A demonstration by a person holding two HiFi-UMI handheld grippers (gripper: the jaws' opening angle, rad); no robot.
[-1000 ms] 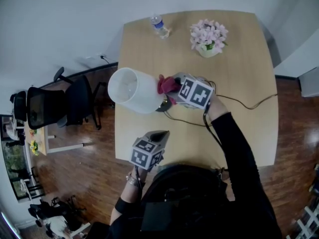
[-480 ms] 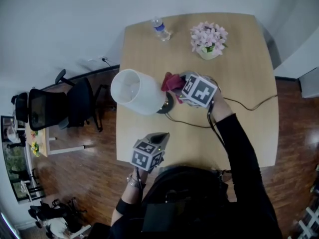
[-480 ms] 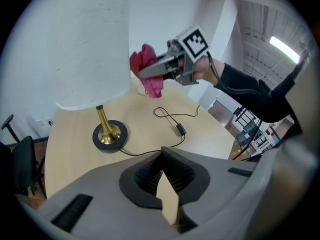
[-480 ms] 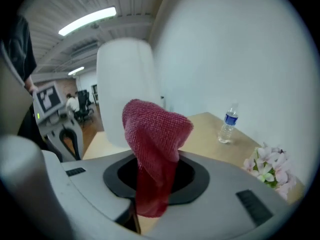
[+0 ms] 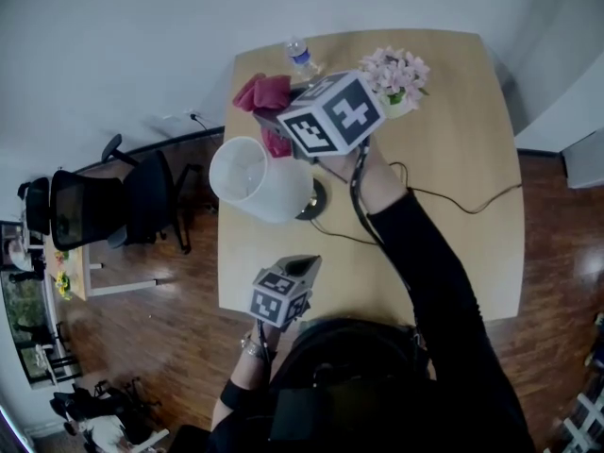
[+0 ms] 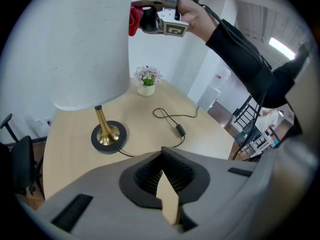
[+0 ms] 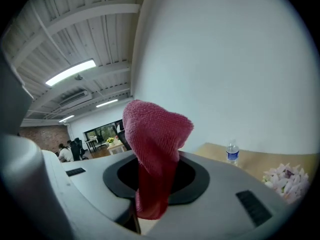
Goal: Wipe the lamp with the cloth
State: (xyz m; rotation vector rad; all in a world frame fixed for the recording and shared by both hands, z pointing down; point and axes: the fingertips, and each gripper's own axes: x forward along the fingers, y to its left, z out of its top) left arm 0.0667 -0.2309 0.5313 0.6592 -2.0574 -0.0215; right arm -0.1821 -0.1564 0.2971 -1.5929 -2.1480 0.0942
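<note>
The lamp stands near the table's left edge, its white shade (image 5: 255, 177) above a brass stem and black base (image 5: 314, 202). My right gripper (image 5: 272, 111) is raised above the shade's far side and is shut on a red cloth (image 5: 263, 93). In the right gripper view the cloth (image 7: 152, 144) bulges up out of the jaws of my right gripper (image 7: 150, 204). My left gripper (image 5: 304, 264) hovers over the table's near edge, shut and empty. In the left gripper view my left gripper (image 6: 167, 196) faces the lamp base (image 6: 108, 136) and the shade (image 6: 65, 44).
A water bottle (image 5: 302, 51) and a pot of pink flowers (image 5: 396, 75) stand at the table's far side. The lamp's black cable (image 5: 444, 196) runs across the table (image 5: 472, 253) to the right. A black office chair (image 5: 104, 201) stands left of the table.
My right gripper has lifted the red cloth from beside the lamp's stem up past the shade toward the far side, rolling as it rose. The left gripper has stayed put.
</note>
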